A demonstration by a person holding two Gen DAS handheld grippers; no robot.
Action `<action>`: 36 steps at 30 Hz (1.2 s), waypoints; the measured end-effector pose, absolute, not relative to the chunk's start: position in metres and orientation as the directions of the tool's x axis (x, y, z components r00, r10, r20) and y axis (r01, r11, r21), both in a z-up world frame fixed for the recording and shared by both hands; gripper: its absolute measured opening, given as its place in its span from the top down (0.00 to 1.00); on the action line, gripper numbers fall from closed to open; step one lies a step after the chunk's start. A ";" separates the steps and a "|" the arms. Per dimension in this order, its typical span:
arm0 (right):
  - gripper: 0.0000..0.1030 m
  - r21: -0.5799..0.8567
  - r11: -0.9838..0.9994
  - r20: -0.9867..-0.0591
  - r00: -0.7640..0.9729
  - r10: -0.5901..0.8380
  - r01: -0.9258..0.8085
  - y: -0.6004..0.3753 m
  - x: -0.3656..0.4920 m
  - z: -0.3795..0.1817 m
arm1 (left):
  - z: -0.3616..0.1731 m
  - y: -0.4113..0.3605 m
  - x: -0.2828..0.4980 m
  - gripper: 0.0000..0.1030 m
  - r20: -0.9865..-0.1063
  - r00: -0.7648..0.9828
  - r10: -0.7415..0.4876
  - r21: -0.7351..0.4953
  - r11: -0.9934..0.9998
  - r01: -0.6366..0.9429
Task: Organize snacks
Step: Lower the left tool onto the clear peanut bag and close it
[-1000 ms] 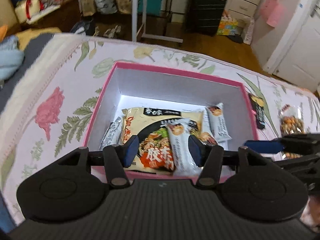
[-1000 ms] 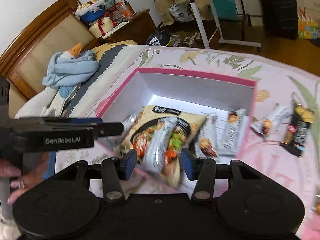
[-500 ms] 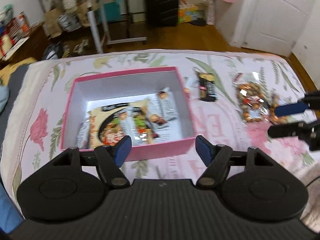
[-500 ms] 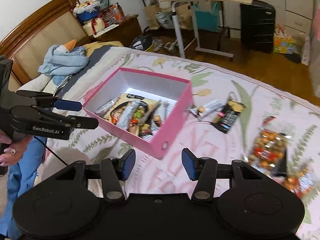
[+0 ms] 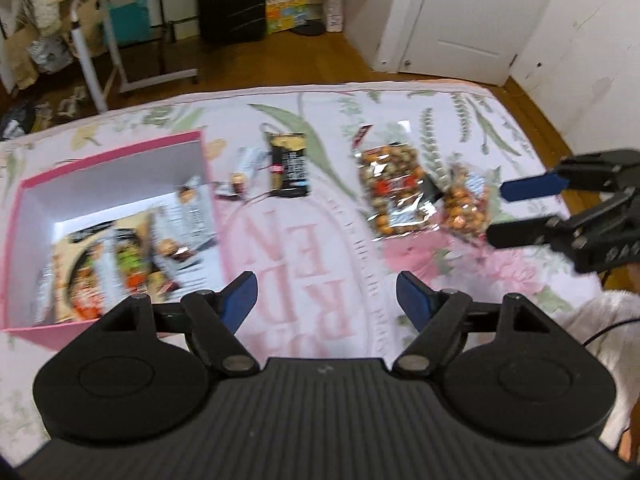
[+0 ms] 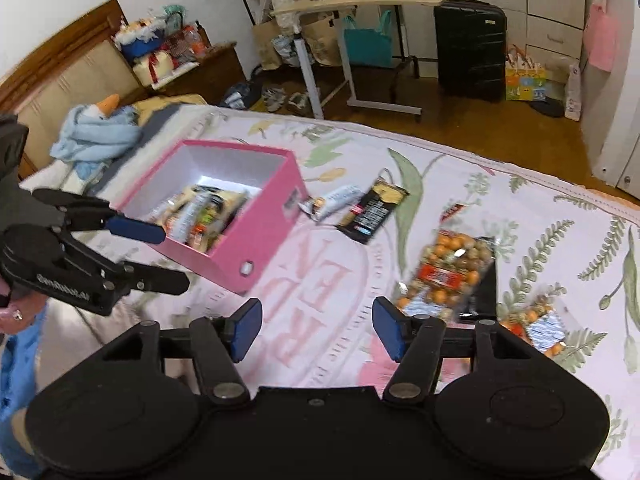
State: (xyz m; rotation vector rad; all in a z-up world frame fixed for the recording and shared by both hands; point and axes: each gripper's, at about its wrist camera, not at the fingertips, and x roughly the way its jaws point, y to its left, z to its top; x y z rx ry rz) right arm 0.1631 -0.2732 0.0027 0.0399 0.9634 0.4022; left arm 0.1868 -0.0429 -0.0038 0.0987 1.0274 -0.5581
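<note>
A pink box sits on the bed with a noodle packet and snack bars inside. Right of it lie a white snack bar, a black snack packet, a clear bag of mixed nuts and a second small nut bag. My left gripper is open and empty, above the bedspread right of the box. My right gripper is open and empty, just left of the nut bag.
The bed has a floral bedspread. A blue plush lies by the headboard. Beyond the bed stand a rolling desk, a black suitcase and a white door.
Both grippers have pulled back from the box and swung right toward the loose snacks. Both stay open and empty.
</note>
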 end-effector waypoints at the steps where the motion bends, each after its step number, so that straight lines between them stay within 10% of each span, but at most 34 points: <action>1: 0.33 0.204 0.929 -0.794 0.504 0.341 -0.309 -0.276 0.167 -0.003 | -0.009 -0.047 0.191 0.26 -0.829 0.384 -0.406 -0.194 0.854 0.484; 29: 0.33 0.251 0.967 -0.823 0.519 0.233 -0.035 -0.351 0.243 -0.126 | -0.179 -0.159 0.324 0.30 -0.711 0.320 -0.626 -0.496 0.769 0.404; 36: 0.39 0.289 0.955 -0.830 0.482 0.282 -0.060 -0.341 0.246 -0.143 | -0.210 -0.166 0.330 0.50 -0.727 0.152 -0.670 -0.601 0.727 0.331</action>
